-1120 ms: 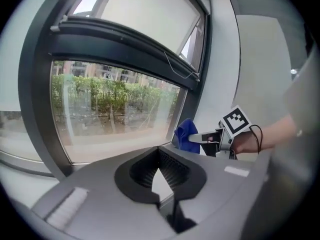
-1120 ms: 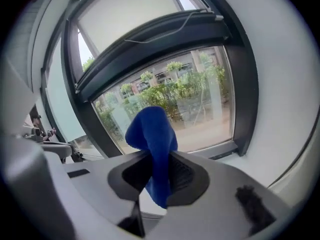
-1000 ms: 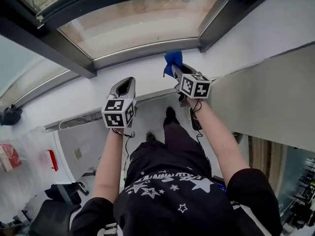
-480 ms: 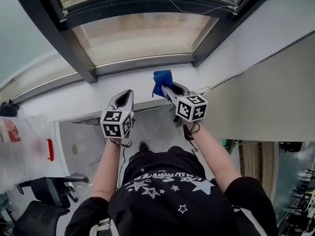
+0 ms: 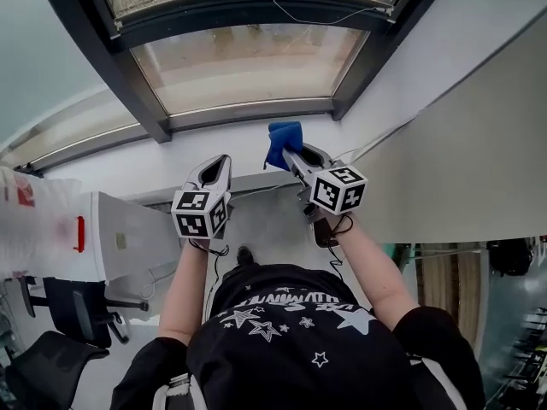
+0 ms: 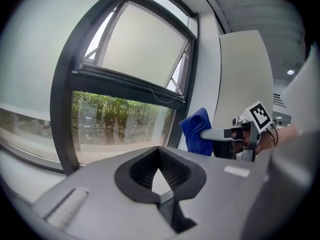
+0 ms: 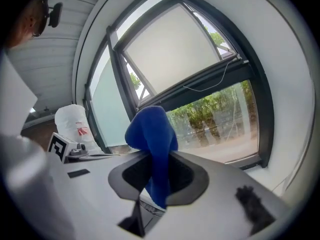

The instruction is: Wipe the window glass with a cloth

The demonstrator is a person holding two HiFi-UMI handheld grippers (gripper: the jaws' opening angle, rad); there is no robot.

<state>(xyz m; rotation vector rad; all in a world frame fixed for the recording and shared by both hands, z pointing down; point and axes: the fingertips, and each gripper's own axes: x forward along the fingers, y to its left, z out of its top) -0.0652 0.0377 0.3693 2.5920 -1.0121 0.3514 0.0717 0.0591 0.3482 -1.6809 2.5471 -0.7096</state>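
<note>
Item: blue cloth (image 5: 282, 137), bunched, pinched between the jaws of the right hand-held gripper (image 5: 289, 150). In the right gripper view, the jaws of this hand-held gripper (image 7: 156, 159) are clenched on the fabric (image 7: 150, 131). A rounded fold stands up past the tips and a short tail hangs back into the jaw opening. Position: in the head view the cloth shows against the white sill (image 5: 162, 161), just below the lower rail of the dark window frame (image 5: 141, 101) and short of the window glass (image 5: 248, 58). Seen from the left gripper view, the cloth (image 6: 196, 131) lies beside the frame's right upright, against the white wall. Item: left hand-held gripper (image 5: 220, 162), held level beside the right one and a little apart from it. Its jaws (image 6: 159, 151) are closed tip to tip with nothing between them. Item: window glass, a lower pane with green trees and a paved strip visible through it (image 7: 220, 114), and a tilted upper pane above. Surroundings: a white plastic bag with red print (image 5: 34, 229) at far left; an office chair (image 5: 51, 366) at lower left; the person's black star-print shirt (image 5: 299, 331) at the bottom.
</note>
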